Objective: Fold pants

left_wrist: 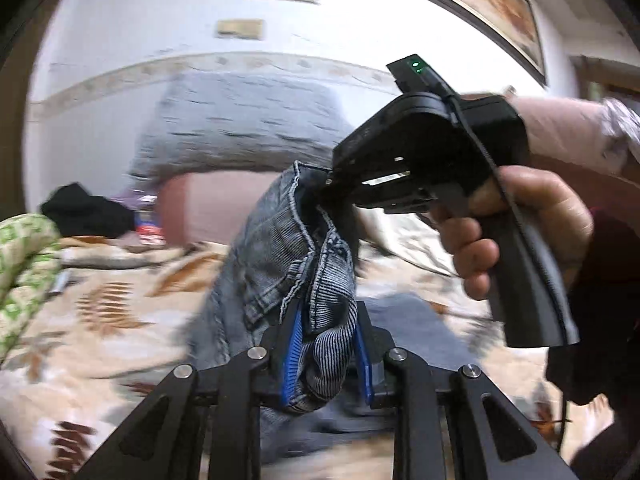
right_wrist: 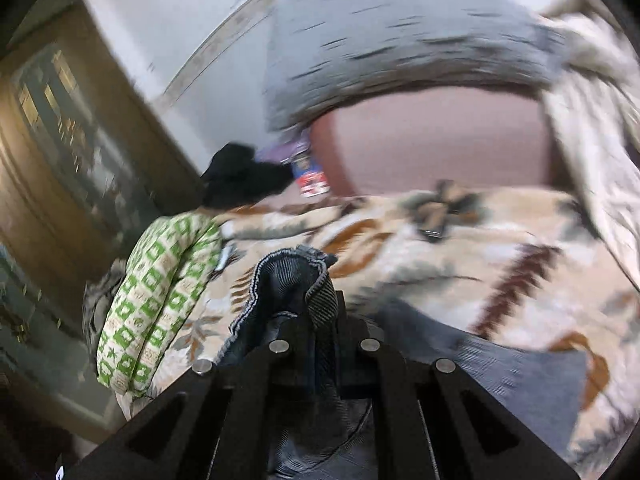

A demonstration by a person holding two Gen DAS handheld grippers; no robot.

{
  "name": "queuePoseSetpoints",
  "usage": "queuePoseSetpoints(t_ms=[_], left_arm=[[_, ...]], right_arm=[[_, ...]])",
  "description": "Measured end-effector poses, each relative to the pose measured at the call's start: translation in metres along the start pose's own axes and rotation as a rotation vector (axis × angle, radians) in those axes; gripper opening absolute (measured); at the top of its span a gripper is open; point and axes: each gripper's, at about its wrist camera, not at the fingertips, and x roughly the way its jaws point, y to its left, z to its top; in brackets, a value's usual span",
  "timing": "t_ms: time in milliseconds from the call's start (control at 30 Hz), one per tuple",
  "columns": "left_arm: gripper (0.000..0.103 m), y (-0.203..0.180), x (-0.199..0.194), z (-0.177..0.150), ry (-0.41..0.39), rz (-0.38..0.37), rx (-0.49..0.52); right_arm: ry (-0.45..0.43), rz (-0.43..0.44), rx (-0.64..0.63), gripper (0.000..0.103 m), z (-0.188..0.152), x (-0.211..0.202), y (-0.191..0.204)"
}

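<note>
- The left gripper (left_wrist: 326,354) has its jaws pressed on a bunched fold of the pants (left_wrist: 280,264), and the blue pads (left_wrist: 294,344) sit on both sides of the cloth.
- From this pinch the denim goes up and forward to the right gripper (left_wrist: 326,184), which bites the hem edge of the same garment a little higher.
- A bare hand (left_wrist: 516,224) holds the handle of the right gripper, and a green light is lit on top of its body.
- In the right wrist view, the right gripper (right_wrist: 316,312) is closed on the pants (right_wrist: 288,280); a ridge of cloth stands up between the two fingers and curls over their tips.
- The rest of the pants hangs down to the patterned blanket (left_wrist: 104,312) on the bed.
- A green-and-white cushion (right_wrist: 156,296) lies at the left edge of the bed, and a dark piece of clothing (right_wrist: 240,180) lies farther back, near a grey pillow (right_wrist: 400,36).
- Both views are blurred, so small details of the cloth are not clear.
</note>
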Motion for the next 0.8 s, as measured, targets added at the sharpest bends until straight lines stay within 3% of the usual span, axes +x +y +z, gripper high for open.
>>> queuePoseSetpoints(t_ms=[200,367,400,667,800], left_arm=[[0.023,-0.068,0.04,-0.003,0.096,-0.137,0.076],[0.02,-0.098,0.066,-0.013,0.161,-0.206,0.132],[0.012,-0.104,0.071,-0.015,0.183,-0.232,0.134],[0.012,-0.124,0.081,-0.034,0.252,-0.281,0.196],[0.013,-0.123,0.056,-0.033,0.214,-0.269,0.26]], right_arm=[[-0.053,-0.014,0.16,0.006,-0.021,-0.034,-0.095],[-0.056,-0.008,0.296,0.006,-0.039,-0.045,-0.163],[-0.043,-0.014,0.309,0.006,-0.04,-0.044,-0.172],[0.02,-0.063,0.39,0.007,-0.061,-0.033,-0.225],[0.038,-0.11,0.406,0.02,-0.068,-0.031,-0.234]])
